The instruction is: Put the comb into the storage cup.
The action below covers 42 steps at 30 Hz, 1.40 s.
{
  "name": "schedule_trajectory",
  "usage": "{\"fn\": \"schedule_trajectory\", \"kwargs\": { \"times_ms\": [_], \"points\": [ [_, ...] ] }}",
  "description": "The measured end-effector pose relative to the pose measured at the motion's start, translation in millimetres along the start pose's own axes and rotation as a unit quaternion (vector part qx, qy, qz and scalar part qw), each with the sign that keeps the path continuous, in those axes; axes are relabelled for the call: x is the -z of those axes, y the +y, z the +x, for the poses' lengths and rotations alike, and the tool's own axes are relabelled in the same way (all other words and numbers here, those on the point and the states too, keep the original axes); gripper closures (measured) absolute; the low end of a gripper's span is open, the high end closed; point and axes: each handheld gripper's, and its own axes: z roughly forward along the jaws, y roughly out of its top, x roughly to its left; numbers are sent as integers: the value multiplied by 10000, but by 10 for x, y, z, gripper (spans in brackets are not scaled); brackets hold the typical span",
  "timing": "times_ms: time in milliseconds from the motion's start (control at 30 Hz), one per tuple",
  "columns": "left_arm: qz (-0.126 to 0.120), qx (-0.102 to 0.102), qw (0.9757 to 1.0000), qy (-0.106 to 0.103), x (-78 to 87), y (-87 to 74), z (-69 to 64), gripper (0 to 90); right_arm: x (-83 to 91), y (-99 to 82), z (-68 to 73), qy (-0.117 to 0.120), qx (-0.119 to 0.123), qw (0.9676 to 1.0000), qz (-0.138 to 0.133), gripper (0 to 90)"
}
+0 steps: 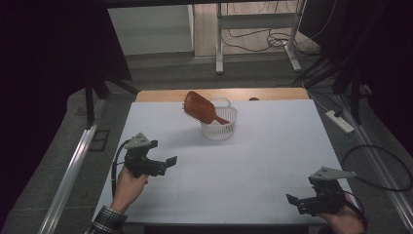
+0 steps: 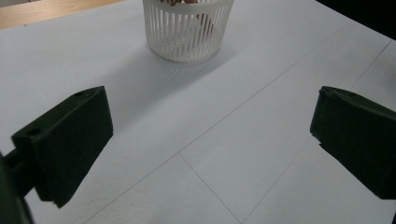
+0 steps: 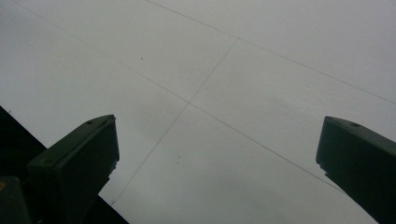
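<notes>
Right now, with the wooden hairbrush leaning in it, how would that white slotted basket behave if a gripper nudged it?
The white slotted basket looks like thin plastic, so probably light and apt to slide on the smooth white table. The wooden hairbrush stands handle-down, its head overhanging the rim on the left, so a nudge could tip the basket that way. Both grippers are open and away from it.
</notes>
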Motion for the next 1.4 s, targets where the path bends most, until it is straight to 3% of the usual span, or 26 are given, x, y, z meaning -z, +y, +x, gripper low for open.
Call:
{"fn": "schedule_trajectory", "kwargs": {
  "times_ms": [1400],
  "points": [
    [26, 199, 9997, 131, 277, -280, -69, 0, 2, 0, -3, -14, -6, 10000, 0, 0]
  ]
}}
